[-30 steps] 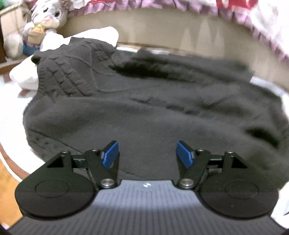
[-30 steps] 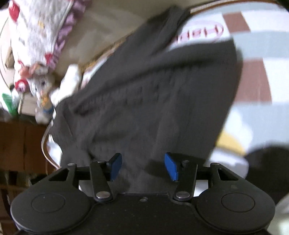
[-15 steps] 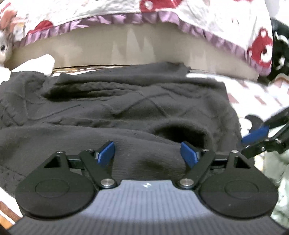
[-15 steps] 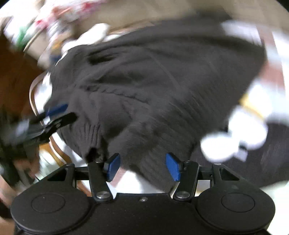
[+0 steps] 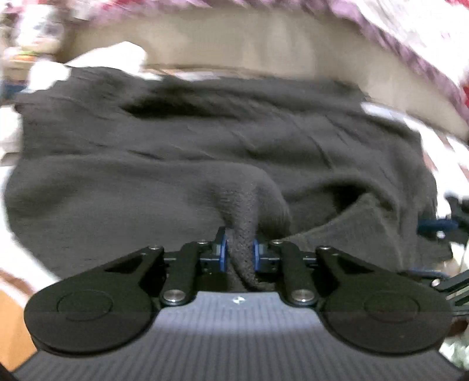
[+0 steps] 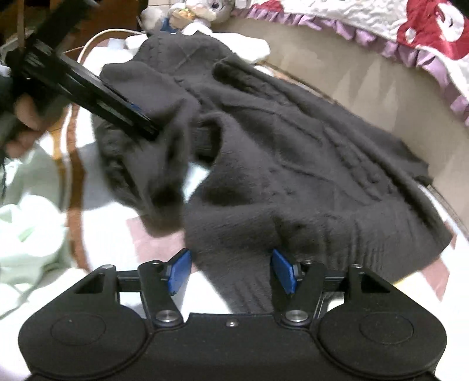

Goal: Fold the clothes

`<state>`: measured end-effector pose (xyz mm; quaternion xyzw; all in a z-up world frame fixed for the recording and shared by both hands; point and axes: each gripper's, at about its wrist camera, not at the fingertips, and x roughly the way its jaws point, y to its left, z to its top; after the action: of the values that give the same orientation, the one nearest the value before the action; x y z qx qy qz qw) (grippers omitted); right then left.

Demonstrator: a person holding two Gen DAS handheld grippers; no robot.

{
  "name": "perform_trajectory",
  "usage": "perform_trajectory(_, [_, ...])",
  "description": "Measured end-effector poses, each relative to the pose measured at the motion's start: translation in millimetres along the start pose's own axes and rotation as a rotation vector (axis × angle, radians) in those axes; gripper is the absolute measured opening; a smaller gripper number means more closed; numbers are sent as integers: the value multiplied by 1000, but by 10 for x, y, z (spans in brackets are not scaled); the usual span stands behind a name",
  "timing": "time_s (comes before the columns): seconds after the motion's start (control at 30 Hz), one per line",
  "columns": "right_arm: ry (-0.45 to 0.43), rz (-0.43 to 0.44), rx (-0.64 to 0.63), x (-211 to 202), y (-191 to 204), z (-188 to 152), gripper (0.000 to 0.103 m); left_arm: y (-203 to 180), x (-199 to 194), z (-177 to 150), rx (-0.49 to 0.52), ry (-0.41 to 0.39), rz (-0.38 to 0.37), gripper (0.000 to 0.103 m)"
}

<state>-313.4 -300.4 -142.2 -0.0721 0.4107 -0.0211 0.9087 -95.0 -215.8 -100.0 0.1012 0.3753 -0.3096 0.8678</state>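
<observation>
Sweater (image 6: 293, 164): we see 1 dark cable-knit sweater spread over the bed (image 6: 158, 234), its far side along the bed's far edge under the padded board (image 6: 366, 88), its ribbed hem toward the near edge.

Left gripper (image 5: 239, 253): clamped on a bunched ridge of knit; the fabric rises into a peak between the 2 blue pads, so we judge it is pinched to be lifted, not pressed flat. In the right wrist view the same tool (image 6: 88, 91) reaches in from the bed's left edge, a hand (image 6: 20, 123) on its grip, and the cloth under its tip hangs blurred.

Right gripper (image 6: 231, 274): pads apart, straddling the ribbed hem near the bed's near edge. No cloth is squeezed between them; we read this as lining up for a second hold, so that 2 points of 1 side can travel together.

Fold state: we cannot tell which part the left claw holds, a sleeve or a side of the body. The body lies mostly open with 1 gap of bedding showing by the lifted flap, so we judge a fold is under way.

Surroundings: a soft toy (image 6: 205, 8) sits at the bed's far left corner, a frilled quilt (image 6: 395, 29) hangs over the board, pale green cloth (image 6: 29, 228) lies off the left edge.

Risk: loose knit stretches; a 1-point lift may drag the whole body askew.
</observation>
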Motion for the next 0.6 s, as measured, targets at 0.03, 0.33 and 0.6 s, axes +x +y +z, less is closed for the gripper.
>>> perform_trajectory(0.03, [-5,-16,-5,17,-16,-1,65,100,-152,-20,-32,-23,40,15])
perform_trajectory(0.33, [-77,-40,51,-47,-168,-95,26,998,-786,-262,-224,-55,578,18])
perform_trajectory(0.6, [-74,-37,-4,-48,-84,-90,27,739,-797,-155,-263,-131,354,50])
